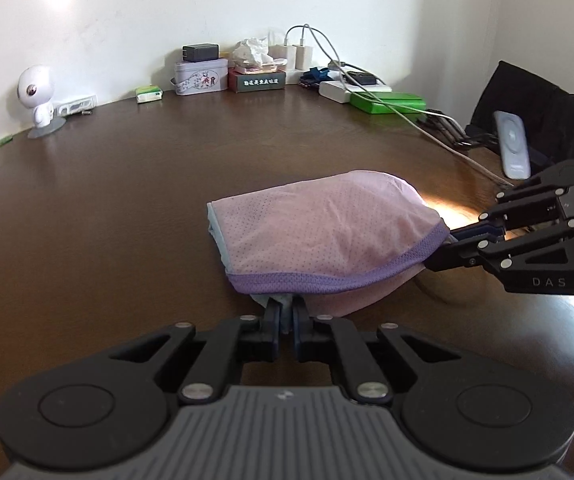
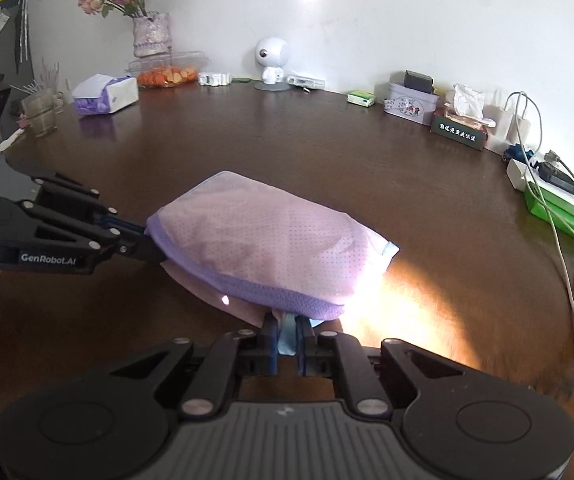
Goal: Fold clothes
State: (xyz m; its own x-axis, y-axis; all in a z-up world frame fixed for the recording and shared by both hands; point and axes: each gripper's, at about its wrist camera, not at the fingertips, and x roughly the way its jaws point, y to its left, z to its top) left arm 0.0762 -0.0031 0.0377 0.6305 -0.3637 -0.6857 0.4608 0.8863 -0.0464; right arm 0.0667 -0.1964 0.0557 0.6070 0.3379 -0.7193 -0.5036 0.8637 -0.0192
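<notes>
Left wrist: garment pinched in hand-held gripper.

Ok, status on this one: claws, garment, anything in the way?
Both claws, left and right, shut on the pink garment, lifting its near edge. Table around it bare; clutter only along the wall.

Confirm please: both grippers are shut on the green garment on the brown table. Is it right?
Not quite: the garment is pink with purple trim, not green, as the left wrist view shows. Left gripper and right gripper are shut on it, on the brown table.
</notes>
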